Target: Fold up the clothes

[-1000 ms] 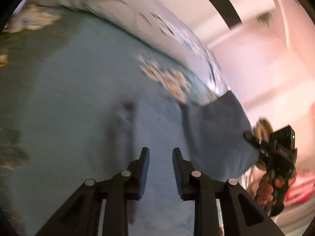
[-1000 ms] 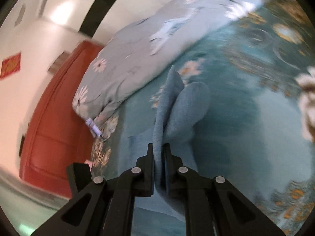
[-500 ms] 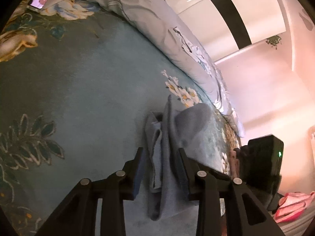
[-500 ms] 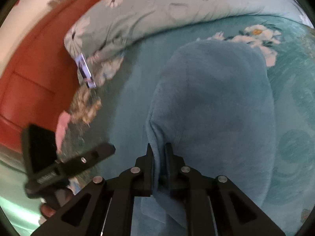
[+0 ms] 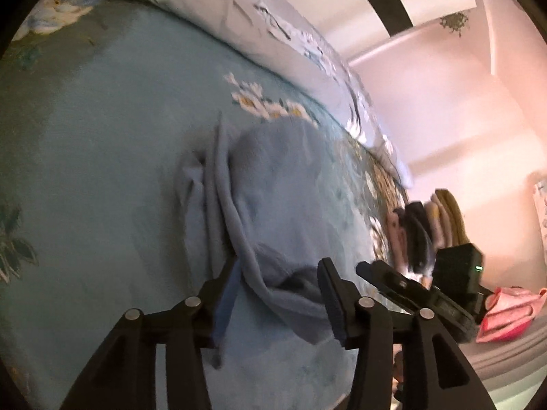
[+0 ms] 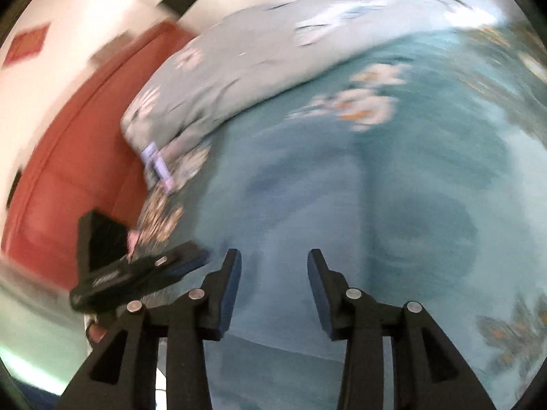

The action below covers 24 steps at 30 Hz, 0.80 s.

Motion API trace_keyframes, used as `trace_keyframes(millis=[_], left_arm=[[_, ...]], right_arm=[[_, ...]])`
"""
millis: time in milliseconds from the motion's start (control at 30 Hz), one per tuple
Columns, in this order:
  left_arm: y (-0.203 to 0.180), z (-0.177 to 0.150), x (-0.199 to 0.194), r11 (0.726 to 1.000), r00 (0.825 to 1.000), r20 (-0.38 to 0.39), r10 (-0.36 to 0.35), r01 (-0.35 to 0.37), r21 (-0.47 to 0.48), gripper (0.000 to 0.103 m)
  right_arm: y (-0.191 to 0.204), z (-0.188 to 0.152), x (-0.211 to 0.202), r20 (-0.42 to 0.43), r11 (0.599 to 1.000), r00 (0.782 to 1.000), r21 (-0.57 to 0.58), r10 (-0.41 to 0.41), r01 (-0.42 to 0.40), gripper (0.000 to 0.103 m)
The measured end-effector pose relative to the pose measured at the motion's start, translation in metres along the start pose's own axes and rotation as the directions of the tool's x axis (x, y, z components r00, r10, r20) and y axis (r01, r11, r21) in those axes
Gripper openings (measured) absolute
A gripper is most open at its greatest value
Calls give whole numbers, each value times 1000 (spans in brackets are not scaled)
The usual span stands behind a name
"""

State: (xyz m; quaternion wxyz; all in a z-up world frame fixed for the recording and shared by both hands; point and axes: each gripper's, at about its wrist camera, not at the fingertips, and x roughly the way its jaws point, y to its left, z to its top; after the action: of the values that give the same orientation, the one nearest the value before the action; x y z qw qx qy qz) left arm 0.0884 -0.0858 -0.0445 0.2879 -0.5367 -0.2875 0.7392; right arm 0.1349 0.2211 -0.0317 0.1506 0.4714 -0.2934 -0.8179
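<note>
My left gripper [image 5: 280,294] has its jaws wide apart, and a bunched corner of the blue garment [image 5: 273,205] lies between them; the cloth touches the left pad, but the jaws do not press it. The garment lies on the bed [image 5: 102,136], on a teal sheet with flowers, folded into long ridges on its left side and flatter on its right. Behind it a grey floral duvet [image 5: 290,44] is piled along the far edge of the bed. In the left wrist view my right gripper [image 5: 410,283] is just beside my left one, to its right, and beyond it I see a stack of folded clothes [image 5: 430,218] and a pink cloth [image 5: 506,311]. My right gripper [image 6: 273,283] also has its jaws wide and holds nothing; the blue garment [image 6: 307,239] lies under it, blurred. At its left are my left gripper [image 6: 143,270] and a red door [image 6: 68,136].
</note>
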Motion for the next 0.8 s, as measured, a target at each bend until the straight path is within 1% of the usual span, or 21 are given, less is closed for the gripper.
trace_keyframes(millis=[67, 167, 300, 333, 400, 467, 500, 533, 600, 700, 767, 800], left_arm=[[-3, -3, 7, 1000, 999, -42, -19, 19, -13, 54], [-5, -7, 13, 999, 996, -86, -28, 25, -35, 56], [-3, -8, 14, 992, 989, -120, -90, 79, -94, 56], [-6, -7, 12, 994, 990, -118, -83, 73, -87, 56], [-13, -5, 9, 996, 991, -114, -67, 59, -71, 57], [-25, -4, 12, 999, 991, -135, -22, 17, -38, 58], [-31, -4, 14, 1000, 989, -149, 14, -18, -20, 59], [-37, -4, 18, 998, 984, -166, 63, -63, 6, 59], [-49, -6, 22, 990, 974, -179, 139, -130, 58, 59], [-61, -11, 26, 978, 965, -176, 192, -175, 112, 58], [-59, -12, 23, 978, 969, -154, 193, -177, 110, 56], [-56, -14, 20, 979, 972, -140, 189, -175, 106, 48]], right_arm=[[-17, -2, -4, 4, 999, 1000, 53, -6, 6, 42], [-27, -6, 3, -7, 995, 1000, 102, 1, -1, 42], [-31, -14, 7, -38, 995, 999, 97, 29, -25, 42], [-30, -16, 8, -42, 995, 999, 93, 30, -26, 42], [-29, -17, 9, -46, 995, 998, 91, 31, -27, 42], [-29, -16, 11, -46, 995, 998, 96, 32, -27, 42], [-29, -16, 11, -46, 995, 998, 99, 32, -27, 42], [-29, -16, 12, -47, 995, 998, 98, 33, -28, 42], [-28, -16, 13, -51, 995, 998, 95, 34, -29, 42], [-29, -18, 13, -54, 995, 998, 95, 34, -29, 42], [-30, -19, 13, -55, 995, 998, 95, 34, -29, 42], [-31, -19, 13, -55, 995, 998, 95, 34, -29, 42]])
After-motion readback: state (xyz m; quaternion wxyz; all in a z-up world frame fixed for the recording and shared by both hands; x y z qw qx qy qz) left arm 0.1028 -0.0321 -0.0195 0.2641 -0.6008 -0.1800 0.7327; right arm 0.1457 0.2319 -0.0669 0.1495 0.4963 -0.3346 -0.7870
